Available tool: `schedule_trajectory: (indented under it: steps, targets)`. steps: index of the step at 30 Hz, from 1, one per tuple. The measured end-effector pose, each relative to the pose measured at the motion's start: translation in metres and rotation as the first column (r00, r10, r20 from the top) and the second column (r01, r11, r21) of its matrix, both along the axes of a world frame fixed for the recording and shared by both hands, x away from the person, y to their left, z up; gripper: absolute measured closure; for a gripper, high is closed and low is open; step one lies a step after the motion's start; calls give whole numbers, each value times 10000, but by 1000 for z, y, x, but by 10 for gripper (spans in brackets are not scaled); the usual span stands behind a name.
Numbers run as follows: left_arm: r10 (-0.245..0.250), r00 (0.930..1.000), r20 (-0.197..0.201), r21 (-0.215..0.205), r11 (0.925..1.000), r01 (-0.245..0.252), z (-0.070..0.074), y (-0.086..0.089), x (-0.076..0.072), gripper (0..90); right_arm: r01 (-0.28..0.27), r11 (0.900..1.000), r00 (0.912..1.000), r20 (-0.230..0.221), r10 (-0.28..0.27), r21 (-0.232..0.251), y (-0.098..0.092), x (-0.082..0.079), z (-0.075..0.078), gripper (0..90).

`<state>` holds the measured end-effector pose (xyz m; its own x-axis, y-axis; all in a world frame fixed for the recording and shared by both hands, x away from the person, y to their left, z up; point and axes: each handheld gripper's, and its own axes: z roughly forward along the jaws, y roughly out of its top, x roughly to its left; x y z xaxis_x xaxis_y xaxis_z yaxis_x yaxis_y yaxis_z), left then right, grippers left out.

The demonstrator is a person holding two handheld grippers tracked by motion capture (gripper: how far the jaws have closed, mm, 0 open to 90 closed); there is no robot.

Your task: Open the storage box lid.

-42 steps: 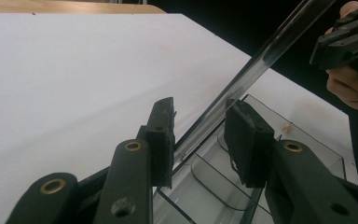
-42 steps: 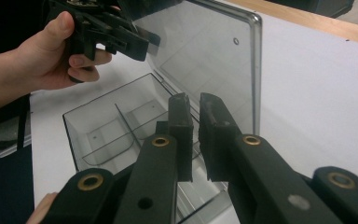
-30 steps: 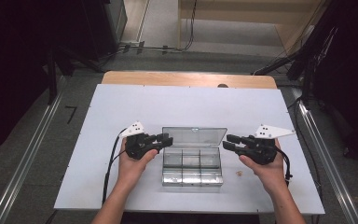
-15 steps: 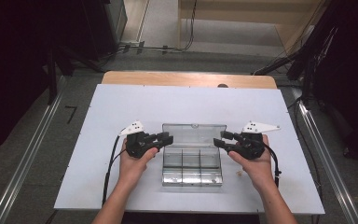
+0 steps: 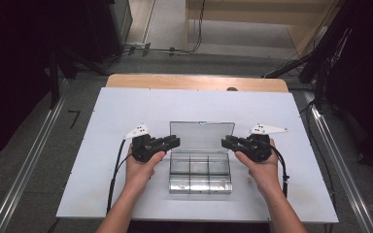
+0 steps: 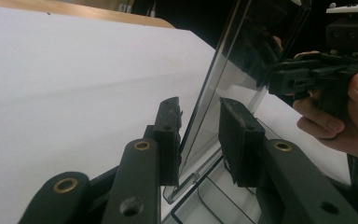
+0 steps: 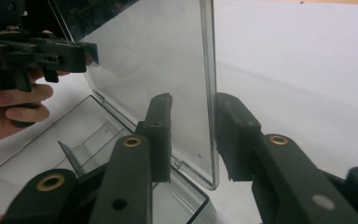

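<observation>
A clear plastic compartment box (image 5: 199, 171) lies on the white board, its lid (image 5: 201, 135) standing upright at the back. My left gripper (image 5: 176, 142) reaches in at the lid's left edge. In the left gripper view the lid (image 6: 233, 70) passes between the jaws of that gripper (image 6: 199, 116), with a gap at the right pad (image 6: 240, 135). My right gripper (image 5: 225, 142) straddles the lid's right edge. There the lid (image 7: 154, 60) runs between its jaws (image 7: 193, 116), well apart from the left pad (image 7: 161, 135). Both pairs of jaws have just been closing around the lid.
The white board (image 5: 126, 111) lies on a wooden table (image 5: 194, 82). The box's dividers (image 7: 70, 156) form empty compartments. Each gripper trails a black cable (image 5: 115, 170) toward the near edge. Metal rails (image 5: 34, 150) run along the floor on both sides.
My right hand has moved left, bringing its gripper from beside the box to the lid's right edge. The left hand has stayed at the lid's left edge.
</observation>
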<state>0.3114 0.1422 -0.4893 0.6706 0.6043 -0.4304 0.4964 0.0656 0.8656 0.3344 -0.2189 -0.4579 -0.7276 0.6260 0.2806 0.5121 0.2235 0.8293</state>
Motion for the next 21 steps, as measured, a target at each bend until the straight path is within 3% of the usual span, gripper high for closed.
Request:
schedule_trajectory:
  steps: [16, 21]
  targets:
    - [348, 9993, -137, 9, 9994, -348, -3, -1, 4, 728, 458, 9989, 9989, 30, -458, -37, 3, 3, -3, 712]
    - [439, 9980, -462, 5, 9990, -439, -2, -1, 6, 746, 724, 9974, 9972, -166, -723, 51, 5, 6, -6, 712]
